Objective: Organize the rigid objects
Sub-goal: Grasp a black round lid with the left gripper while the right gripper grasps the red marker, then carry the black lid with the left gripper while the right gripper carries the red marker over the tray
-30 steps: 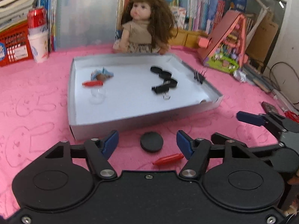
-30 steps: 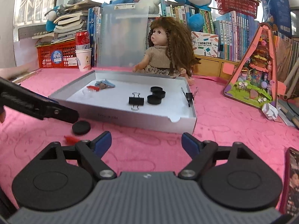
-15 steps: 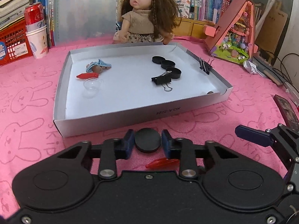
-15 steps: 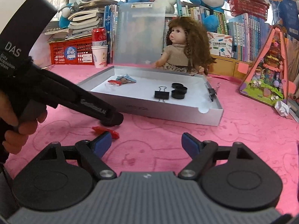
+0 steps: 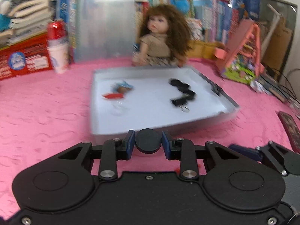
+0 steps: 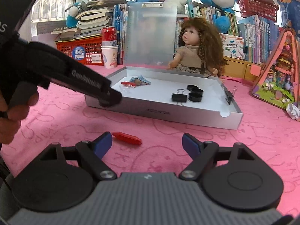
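Two hand-held grippers work over a pink tabletop (image 6: pixel 206 136); the left hand-held gripper (image 5: pixel 148 144) is clamped on a black disc (image 5: pixel 148 141), pads pressing its rim from either side, and the disc sits just short of the tray's (image 5: pixel 215 119) near wall, so the tray floor lies straight ahead and slightly above the pads; three more discs (image 6: pixel 195 93) and a binder clip (image 6: pixel 179 97) already lie inside, ahead and to the right; judging by that, the carry over the wall comes next. The right hand-held gripper (image 6: pixel 147 144) stands wide open with nothing between its pads; a red piece (image 6: pixel 127 138) lies on the cloth just ahead of its left finger, long axis running crosswise to the fingers, so this hand is the nearer one for it. The right view shows that red piece sharply, and the left tool's body (image 6: pixel 78 78) near the tray's corner; the left view, blurred, alone shows the disc held.
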`<state>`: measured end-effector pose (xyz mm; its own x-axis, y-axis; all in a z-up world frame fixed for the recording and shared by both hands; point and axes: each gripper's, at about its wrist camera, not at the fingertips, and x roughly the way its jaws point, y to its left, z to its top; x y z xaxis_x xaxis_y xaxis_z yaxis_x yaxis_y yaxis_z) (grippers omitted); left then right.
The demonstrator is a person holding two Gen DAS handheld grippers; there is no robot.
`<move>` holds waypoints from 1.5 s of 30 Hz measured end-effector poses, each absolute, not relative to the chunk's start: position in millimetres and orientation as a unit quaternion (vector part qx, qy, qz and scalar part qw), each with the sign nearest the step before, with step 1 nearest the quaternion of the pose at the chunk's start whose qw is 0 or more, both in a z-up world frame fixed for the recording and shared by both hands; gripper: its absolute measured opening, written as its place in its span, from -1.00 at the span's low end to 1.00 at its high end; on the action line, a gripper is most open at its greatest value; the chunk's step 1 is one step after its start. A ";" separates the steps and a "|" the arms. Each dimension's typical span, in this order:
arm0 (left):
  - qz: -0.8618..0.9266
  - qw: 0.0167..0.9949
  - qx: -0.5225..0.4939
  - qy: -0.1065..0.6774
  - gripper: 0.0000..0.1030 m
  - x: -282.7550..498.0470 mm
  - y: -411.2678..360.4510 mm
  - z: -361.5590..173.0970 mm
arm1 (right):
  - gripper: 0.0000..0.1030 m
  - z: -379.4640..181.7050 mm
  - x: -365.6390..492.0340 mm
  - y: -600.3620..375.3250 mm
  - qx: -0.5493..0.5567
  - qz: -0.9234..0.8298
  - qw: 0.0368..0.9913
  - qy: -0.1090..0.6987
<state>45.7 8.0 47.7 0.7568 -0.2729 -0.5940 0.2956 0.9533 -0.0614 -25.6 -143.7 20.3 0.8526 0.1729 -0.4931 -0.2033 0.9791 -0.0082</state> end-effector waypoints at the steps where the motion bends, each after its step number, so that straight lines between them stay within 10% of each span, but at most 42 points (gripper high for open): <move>1: -0.145 0.940 0.019 0.310 -0.43 45.6 11.8 49.4 | 0.72 20.5 -25.2 -140.9 -0.028 0.098 0.962 0.253; 26: -0.111 0.943 0.008 0.315 -0.42 46.0 34.5 38.9 | -0.03 8.2 -13.0 -100.7 0.016 0.013 0.962 0.271; 45: -0.129 0.941 0.013 0.313 -0.42 46.2 15.6 40.1 | -0.05 33.9 -5.2 -135.8 0.007 0.012 0.965 0.260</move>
<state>46.2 15.6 40.1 0.7704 -0.2340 -0.5931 0.2498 0.9666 -0.0570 -5.2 -135.8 33.9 0.8642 0.0278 -0.5024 -0.0204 0.9996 0.0203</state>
